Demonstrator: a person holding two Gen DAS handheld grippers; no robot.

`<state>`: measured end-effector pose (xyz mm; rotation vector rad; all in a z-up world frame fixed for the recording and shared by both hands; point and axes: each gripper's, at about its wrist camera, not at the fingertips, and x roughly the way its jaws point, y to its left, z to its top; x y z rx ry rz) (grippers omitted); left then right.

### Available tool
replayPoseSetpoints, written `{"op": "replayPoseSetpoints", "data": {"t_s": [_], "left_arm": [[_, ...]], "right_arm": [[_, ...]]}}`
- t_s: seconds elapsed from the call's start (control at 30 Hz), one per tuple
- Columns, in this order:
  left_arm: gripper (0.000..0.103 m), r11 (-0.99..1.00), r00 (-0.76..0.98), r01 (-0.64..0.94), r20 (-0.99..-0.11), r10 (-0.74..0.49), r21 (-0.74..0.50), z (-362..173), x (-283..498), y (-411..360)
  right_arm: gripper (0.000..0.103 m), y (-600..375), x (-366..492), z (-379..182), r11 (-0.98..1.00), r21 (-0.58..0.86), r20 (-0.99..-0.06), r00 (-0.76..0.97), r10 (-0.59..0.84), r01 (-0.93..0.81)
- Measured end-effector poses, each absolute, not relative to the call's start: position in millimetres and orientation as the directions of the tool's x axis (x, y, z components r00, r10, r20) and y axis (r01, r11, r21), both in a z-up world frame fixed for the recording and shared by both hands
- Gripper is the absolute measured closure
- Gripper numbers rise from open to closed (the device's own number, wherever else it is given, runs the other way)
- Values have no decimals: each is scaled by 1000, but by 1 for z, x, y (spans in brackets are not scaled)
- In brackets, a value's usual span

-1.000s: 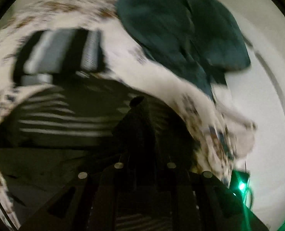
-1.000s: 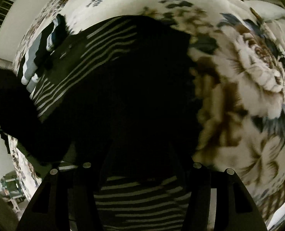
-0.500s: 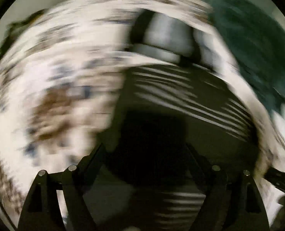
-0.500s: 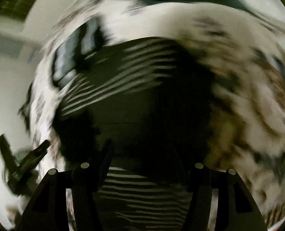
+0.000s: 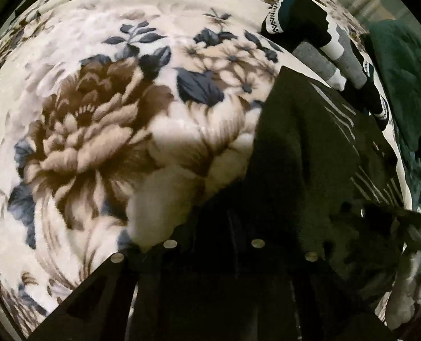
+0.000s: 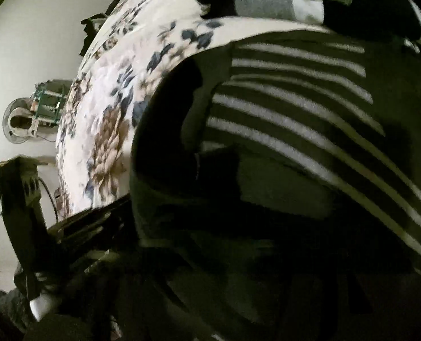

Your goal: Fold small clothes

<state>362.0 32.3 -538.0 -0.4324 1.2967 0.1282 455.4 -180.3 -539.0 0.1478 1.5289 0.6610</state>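
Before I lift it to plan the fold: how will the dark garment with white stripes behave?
The dark white-striped garment is probably floppy: it lies creased on the floral blanket. Likely light, and unlikely to slide on that plush pile.

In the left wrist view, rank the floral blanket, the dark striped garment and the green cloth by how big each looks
1. floral blanket
2. dark striped garment, though it is nearer the camera
3. green cloth, cut off by the frame edge
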Motion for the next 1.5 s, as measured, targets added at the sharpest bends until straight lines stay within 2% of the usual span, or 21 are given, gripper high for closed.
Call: {"op": "replayPoseSetpoints", "data": {"t_s": [0.2,0.3,0.33,0.37,0.4,0.43,0.53,0.6,0.63,0.67,0.7,0.77,1.0,1.13,1.2,1.23,1.27,1.3,1.37,1.43,1.5], "left_arm": [[88,907,261,-334,-950,-172,-256,-540,347,39],[89,914,257,-322,-952,-166,-247,-539,345,43],[88,914,256,-323,-952,-166,-246,-541,349,45],[88,916,253,-319,-953,-164,-243,-540,347,44],[88,916,252,-320,-954,-162,-240,-541,352,45],[88,917,251,-319,-954,-161,-238,-541,352,44],[88,922,247,-312,-957,-154,-229,-541,360,41],[89,926,247,-305,-958,-148,-222,-541,363,38],[89,927,247,-303,-958,-146,-220,-543,364,37],[88,928,248,-301,-958,-145,-219,-543,365,36],[88,929,250,-299,-958,-143,-217,-543,365,35],[89,930,252,-299,-958,-140,-215,-544,366,34],[91,934,253,-286,-957,-141,-213,-542,366,31],[90,930,245,-294,-958,-152,-222,-540,370,31],[88,913,236,-318,-954,-184,-255,-536,371,36],[88,912,236,-318,-953,-190,-260,-532,372,39],[83,917,236,-309,-955,-182,-251,-525,374,41],[80,924,238,-297,-956,-172,-240,-518,377,42],[65,934,262,-269,-951,-165,-236,-507,382,43],[51,946,296,-232,-943,-154,-228,-497,392,42],[48,959,315,-188,-938,-146,-213,-492,408,34]], "right_arm": [[103,-247,482,-510,862,498,-855,110,506,-91],[102,-249,498,-508,792,606,-791,52,610,-71],[86,-240,498,-511,780,619,-783,2,622,-95],[49,-227,498,-516,776,615,-788,-64,613,-141],[35,-218,496,-521,771,612,-791,-104,603,-177],[31,-210,494,-528,764,609,-793,-141,593,-213],[31,-190,481,-558,787,525,-851,-239,469,-323],[35,-185,472,-566,784,494,-869,-247,429,-375],[59,-184,469,-564,778,483,-876,-229,425,-402],[99,-184,469,-562,780,478,-878,-218,426,-404],[100,-187,470,-563,794,474,-881,-212,423,-381],[101,-194,473,-555,813,477,-878,-144,456,-335],[101,-244,496,-511,883,414,-897,66,437,-222],[100,-250,520,-533,888,436,-900,-78,428,-147],[84,-260,523,-535,898,424,-905,-88,416,-118],[65,-272,522,-531,895,437,-899,-78,431,-90],[54,-287,520,-525,890,454,-891,-52,451,-51],[53,-306,516,-517,881,473,-881,-12,473,-9],[53,-352,499,-494,861,503,-864,79,497,76],[51,-405,471,-470,859,485,-872,166,461,163],[47,-452,435,-454,860,440,-895,209,395,259]]}}
